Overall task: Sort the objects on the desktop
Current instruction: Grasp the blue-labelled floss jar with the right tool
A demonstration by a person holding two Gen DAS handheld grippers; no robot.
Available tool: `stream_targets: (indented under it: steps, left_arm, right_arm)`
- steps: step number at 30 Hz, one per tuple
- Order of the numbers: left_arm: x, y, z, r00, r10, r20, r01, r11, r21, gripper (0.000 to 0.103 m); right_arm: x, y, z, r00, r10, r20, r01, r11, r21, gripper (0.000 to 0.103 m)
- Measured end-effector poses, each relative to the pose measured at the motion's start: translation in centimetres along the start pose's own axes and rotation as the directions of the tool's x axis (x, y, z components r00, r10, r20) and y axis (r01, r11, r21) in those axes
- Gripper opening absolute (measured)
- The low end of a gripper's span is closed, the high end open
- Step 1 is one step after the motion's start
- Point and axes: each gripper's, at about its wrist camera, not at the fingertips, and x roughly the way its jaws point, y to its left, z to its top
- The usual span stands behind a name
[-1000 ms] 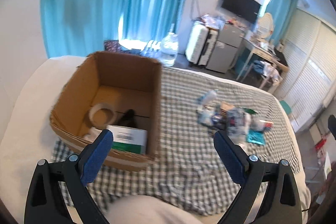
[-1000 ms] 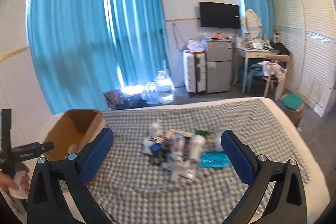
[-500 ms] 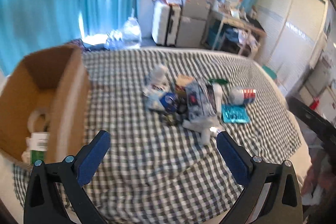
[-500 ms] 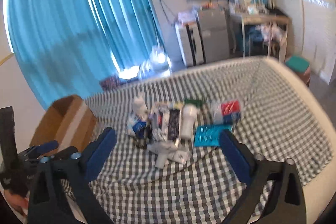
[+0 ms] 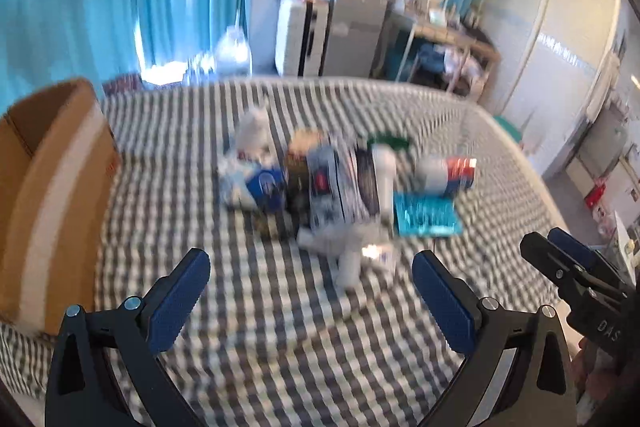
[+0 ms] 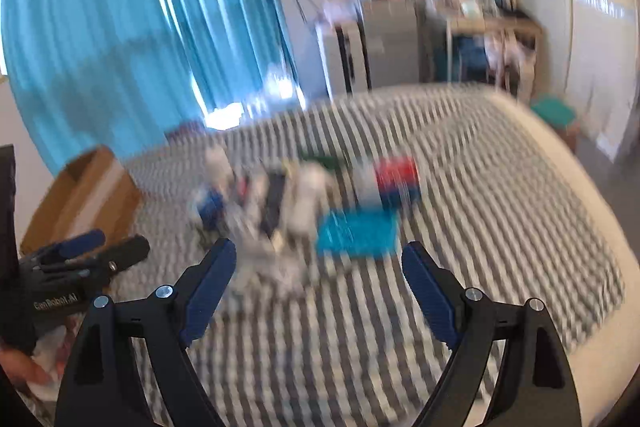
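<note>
Checked cloth (image 5: 280, 327) covers the bed, everything smeared by blur. Mid-bed lies a heap of small items (image 5: 340, 187), labels unreadable, a teal packet (image 6: 356, 233) at its right. Far left, a cardboard box (image 5: 52, 195) is cut off. Left gripper (image 5: 311, 291) spread, empty; right gripper (image 6: 318, 277) closing on nothing.

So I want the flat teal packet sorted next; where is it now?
The teal packet lies flat on the checked cloth at the pile's right edge in both wrist views, just in front of the red-and-white container.

Teal packet (image 5: 426, 215), checked cloth (image 5: 280, 327), brown box (image 5: 52, 187).
</note>
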Motion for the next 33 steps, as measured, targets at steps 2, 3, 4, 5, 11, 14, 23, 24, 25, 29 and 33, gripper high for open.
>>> stream_targets:
  steps: [2, 3, 4, 5, 11, 14, 23, 24, 25, 29, 33]
  left_arm:
    - [0.9, -0.5, 0.5, 1.000, -0.008, -0.016, 0.008, 0.999, -0.032, 0.103]
    - [1.5, -0.7, 0.9, 1.000, -0.024, -0.020, 0.023, 0.998, -0.052, 0.103]
    - [2.1, -0.9, 1.3, 0.999, -0.038, -0.021, 0.037, 0.997, -0.061, 0.103]
    - [2.8, -1.1, 1.4, 0.999, -0.041, -0.019, 0.040, 0.997, -0.062, 0.103]
    - [7.1, -1.6, 2.1, 0.999, 0.028, -0.029, -0.031, 0.996, -0.085, 0.103]
    - [9.2, -1.4, 3.1, 0.999, 0.009, -0.045, -0.015, 0.991, -0.130, 0.103]
    - [15.0, -1.0, 4.7, 0.995, 0.004, -0.102, -0.015, 0.994, -0.108, 0.103]
    - [15.3, -0.9, 4.7, 0.994, -0.002, -0.105, -0.010, 0.993, -0.113, 0.102]
    - [15.6, -0.9, 4.7, 0.994, 0.000, -0.110, -0.012, 0.994, -0.109, 0.102]
    - [16.6, -1.0, 4.7, 0.993, 0.007, -0.119, -0.015, 0.997, -0.073, 0.086]
    - [16.7, -0.9, 4.7, 0.991, -0.038, -0.127, 0.029, 0.997, -0.068, 0.066]
  right_arm:
    - [0.6, -1.3, 0.7, 1.000, -0.014, -0.009, 0.015, 0.999, 0.039, 0.085]
    - [1.0, -1.7, 1.0, 1.000, -0.011, -0.006, 0.011, 0.998, 0.055, 0.085]
    - [1.5, -2.0, 1.2, 1.000, -0.010, -0.005, 0.011, 0.998, 0.066, 0.085]
    - [2.2, -2.3, 1.3, 1.000, -0.014, -0.007, 0.015, 0.998, 0.066, 0.085]
    - [7.5, -3.8, 0.7, 0.994, -0.019, -0.110, 0.029, 0.995, 0.094, 0.085]
    - [8.5, -4.1, 2.0, 0.995, -0.063, -0.075, 0.067, 0.996, 0.057, 0.085]
    - [15.2, -4.3, 5.5, 0.987, -0.150, -0.055, 0.150, 0.989, -0.010, 0.103]
    - [15.8, -4.0, 5.5, 0.985, -0.159, -0.061, 0.157, 0.987, -0.032, 0.103]
    - [16.5, -3.7, 5.4, 0.981, -0.182, -0.066, 0.179, 0.982, -0.054, 0.103]
    - [18.5, -3.7, 5.4, 0.967, -0.240, -0.083, 0.233, 0.969, -0.087, 0.103]
    - [19.2, -4.8, 5.8, 0.967, -0.242, -0.083, 0.239, 0.970, -0.046, 0.103]
